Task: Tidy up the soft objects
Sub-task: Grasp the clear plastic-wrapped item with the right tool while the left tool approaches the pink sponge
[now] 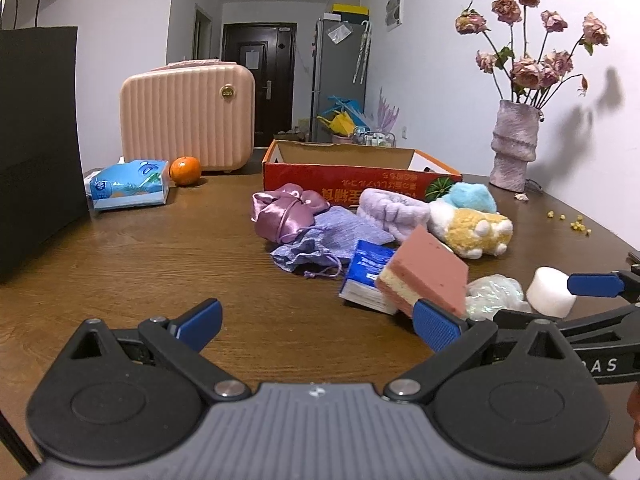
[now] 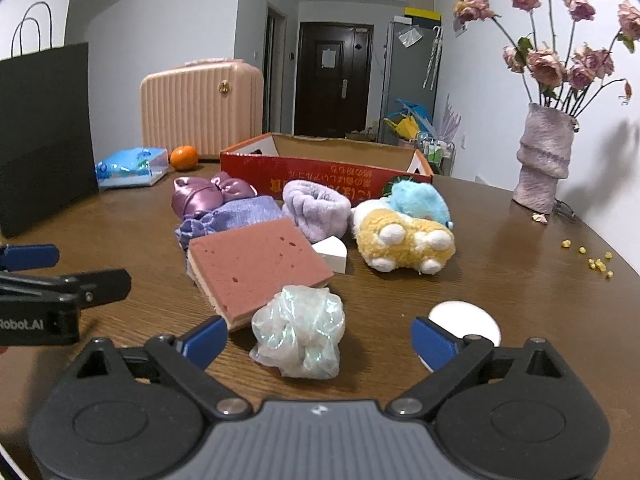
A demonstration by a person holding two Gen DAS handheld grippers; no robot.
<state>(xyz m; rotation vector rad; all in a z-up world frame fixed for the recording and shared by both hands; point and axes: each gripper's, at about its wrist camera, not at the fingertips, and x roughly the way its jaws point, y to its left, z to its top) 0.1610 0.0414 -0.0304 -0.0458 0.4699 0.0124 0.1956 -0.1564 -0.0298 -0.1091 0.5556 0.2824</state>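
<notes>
My right gripper (image 2: 319, 340) is open, with a crumpled iridescent soft ball (image 2: 298, 332) lying between its fingers and untouched by the pads. A white foam round (image 2: 466, 320) sits by its right finger. My left gripper (image 1: 318, 326) is open over bare table; its right fingertip is just in front of a pink sponge (image 1: 426, 276). Behind lie a blue tissue pack (image 1: 366, 276), a lavender drawstring pouch (image 1: 320, 248), a purple satin pouch (image 1: 280, 212), a lilac fluffy band (image 2: 316, 208) and a yellow plush toy (image 2: 404, 236). An open red cardboard box (image 2: 320, 172) stands behind them.
A black paper bag (image 1: 36, 140) stands at the left, with a blue tissue box (image 1: 128, 186), an orange (image 1: 185, 170) and a pink case (image 1: 188, 120) behind. A vase of dried roses (image 2: 542, 160) and yellow crumbs (image 2: 596, 262) are at the right.
</notes>
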